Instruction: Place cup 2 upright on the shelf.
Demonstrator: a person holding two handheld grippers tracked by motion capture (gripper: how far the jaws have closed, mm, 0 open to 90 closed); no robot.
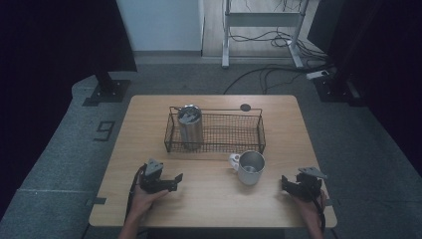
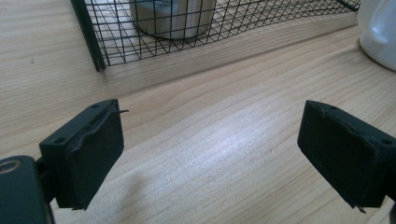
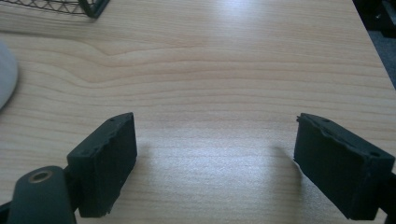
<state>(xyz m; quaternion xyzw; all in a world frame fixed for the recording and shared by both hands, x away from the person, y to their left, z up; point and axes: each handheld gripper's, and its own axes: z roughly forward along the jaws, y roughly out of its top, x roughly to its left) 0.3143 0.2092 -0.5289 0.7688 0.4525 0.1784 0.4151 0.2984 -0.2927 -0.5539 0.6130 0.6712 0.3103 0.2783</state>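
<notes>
One mug, one tumbler, one basket — two grippers. The mug is white outside, steel inside, handle toward the basket, standing just before the basket. The left gripper and the right gripper flank the mug — both jaws wide, holding nothing.

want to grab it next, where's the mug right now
In the high view the mug stands on the table just in front of the wire basket, right of centre, nearer the right claw.

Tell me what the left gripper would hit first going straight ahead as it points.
Likely the front mesh wall of the black wire basket; only bare wooden table lies before it, though depth is unclear.
</notes>
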